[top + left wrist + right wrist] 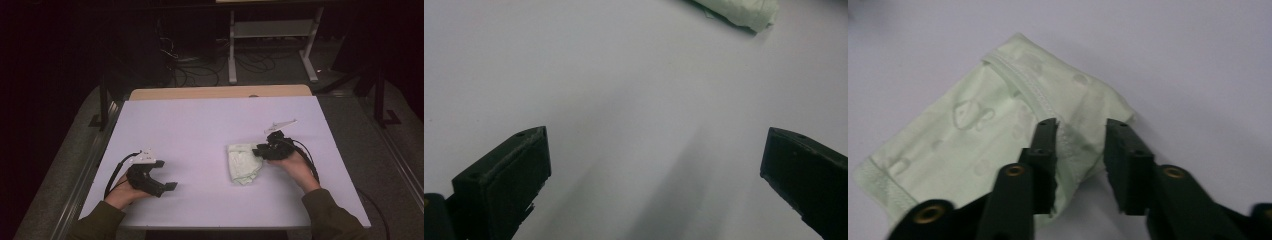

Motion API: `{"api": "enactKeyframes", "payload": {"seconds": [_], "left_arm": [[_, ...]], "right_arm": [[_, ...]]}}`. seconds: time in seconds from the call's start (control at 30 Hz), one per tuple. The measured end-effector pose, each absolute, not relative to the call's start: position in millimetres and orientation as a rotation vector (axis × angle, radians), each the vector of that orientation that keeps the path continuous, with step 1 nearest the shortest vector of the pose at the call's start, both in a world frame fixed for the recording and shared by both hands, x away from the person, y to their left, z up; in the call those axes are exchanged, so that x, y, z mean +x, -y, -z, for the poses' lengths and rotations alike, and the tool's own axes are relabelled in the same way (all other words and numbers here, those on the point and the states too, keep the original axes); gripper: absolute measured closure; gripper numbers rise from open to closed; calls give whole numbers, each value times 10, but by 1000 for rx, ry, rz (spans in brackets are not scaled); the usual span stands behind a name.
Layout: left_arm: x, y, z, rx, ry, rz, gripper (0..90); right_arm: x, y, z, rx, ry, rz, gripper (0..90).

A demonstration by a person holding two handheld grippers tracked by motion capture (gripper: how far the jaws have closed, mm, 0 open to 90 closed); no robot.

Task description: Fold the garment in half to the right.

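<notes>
Right gripper (1080,150) — cloth (998,130), white table (200,130)

Your cloth (998,135) is pale mint green, printed with faint, lighter shapes outlined in a slightly deeper green, and its stitched hem is the same pale green. It lies right of the middle of the table (200,125), whose top is a plain white with a faint lilac cast; a strip of light wood shows along the far edge. Both your left gripper (167,186) and your right gripper (257,151) are matt black, each carrying a light grey plate. Your sleeves (330,215) are olive green.
</notes>
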State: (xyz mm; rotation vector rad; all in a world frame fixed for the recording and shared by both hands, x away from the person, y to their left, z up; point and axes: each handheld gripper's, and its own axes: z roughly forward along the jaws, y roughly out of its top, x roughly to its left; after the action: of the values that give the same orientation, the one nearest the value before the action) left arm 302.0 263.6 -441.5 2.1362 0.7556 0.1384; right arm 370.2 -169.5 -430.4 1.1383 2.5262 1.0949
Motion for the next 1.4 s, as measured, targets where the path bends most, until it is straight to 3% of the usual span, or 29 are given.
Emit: {"api": "enactKeyframes", "payload": {"seconds": [0.53, 0.93, 1.4], "left_arm": [[3041, -2659, 4431, 2117, -812, -147, 0], [3042, -2656, 4426, 2112, -816, -140, 0], [3035, -2647, 4420, 2114, -801, -139, 0]], "right_arm": [[3473, 1645, 4171, 1144, -2444, -1114, 141], [3246, 1737, 4198, 1115, -2412, -1133, 7], [2944, 1922, 4356, 1115, -2414, -1130, 6]]}}
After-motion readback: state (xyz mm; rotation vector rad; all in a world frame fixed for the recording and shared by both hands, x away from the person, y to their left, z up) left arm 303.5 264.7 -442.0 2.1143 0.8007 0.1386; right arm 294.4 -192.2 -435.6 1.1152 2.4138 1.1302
